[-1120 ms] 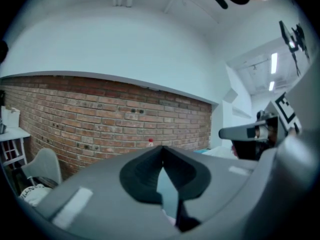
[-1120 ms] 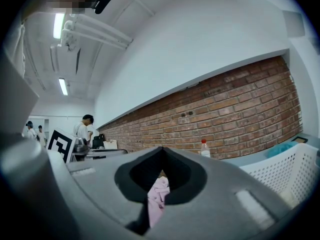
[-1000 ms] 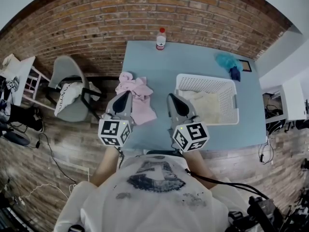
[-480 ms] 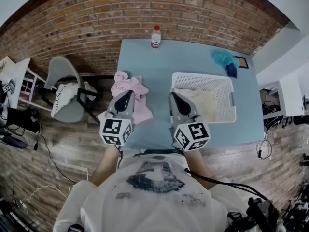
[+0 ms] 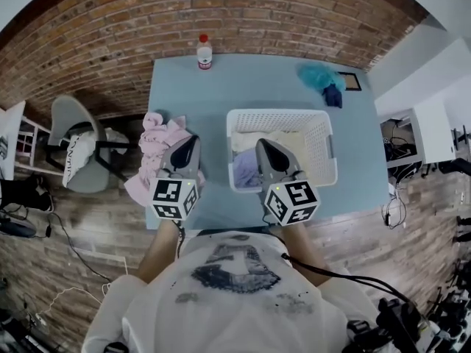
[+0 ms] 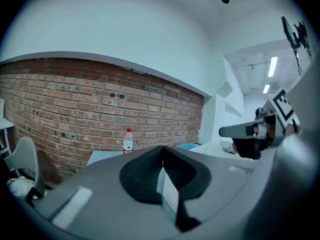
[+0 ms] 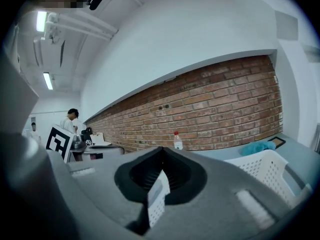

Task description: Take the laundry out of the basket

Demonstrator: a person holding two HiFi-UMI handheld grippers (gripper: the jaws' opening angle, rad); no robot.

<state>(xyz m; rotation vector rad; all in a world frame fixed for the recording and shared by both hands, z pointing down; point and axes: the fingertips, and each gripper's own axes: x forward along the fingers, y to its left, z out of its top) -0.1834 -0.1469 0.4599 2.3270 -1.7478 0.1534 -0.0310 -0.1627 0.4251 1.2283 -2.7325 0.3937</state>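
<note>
Dial reference: head view, dial centred on the table (image 5: 250,87), 6 o'clock toward the person.

1. Person (image 5: 232,285): stands at 6 o'clock, at the near edge of the table, in a white printed T-shirt.
2. Left gripper (image 5: 193,139): jaws pressed together, nothing between them. Its tip lies over the near left part of the table, at 8 o'clock, just beside a pink garment (image 5: 156,144).
3. Right gripper (image 5: 260,143): jaws pressed together, nothing between them. It overlaps the near left part of the white perforated laundry basket (image 5: 329,153). Its height above the basket cannot be told.
4. Basket: stands on the near right half of the table, at 5 o'clock. The laundry lies inside: a lavender cloth (image 5: 243,170) at the near left corner and a cream cloth (image 5: 283,140) behind it.
5. Pink garment: lies crumpled at 9 o'clock and hangs over the left table edge.
6. Far edge of the table: a capped plastic bottle (image 5: 204,52) stands upright at 11 o'clock. A teal cloth (image 5: 316,74) lies at 1 o'clock, touching a dark blue item (image 5: 333,97).
7. Off the table, at 9 o'clock: a grey chair (image 5: 70,123) carrying a white item.
8. Beyond the table: a brick wall (image 5: 243,13).
</note>
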